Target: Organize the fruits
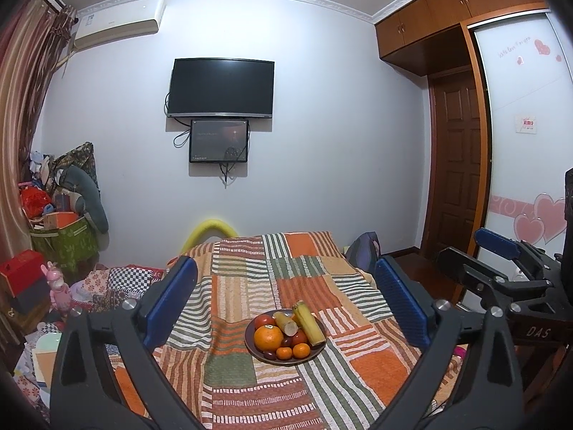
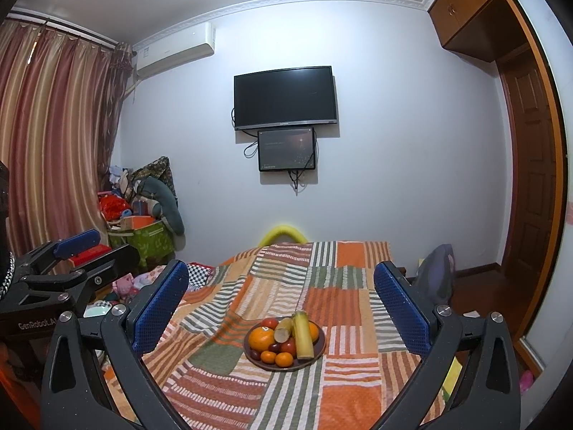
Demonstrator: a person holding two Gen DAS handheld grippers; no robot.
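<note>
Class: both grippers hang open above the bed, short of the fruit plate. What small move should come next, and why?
Probably lower the right gripper toward the plate: it is open, holds nothing, and the large orange sits exposed at the plate's near-left edge.

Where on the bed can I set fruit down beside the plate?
The striped blanket is bare in front of the plate, to its left and right, and behind it toward the wall. The plate itself is crowded with fruit.
</note>
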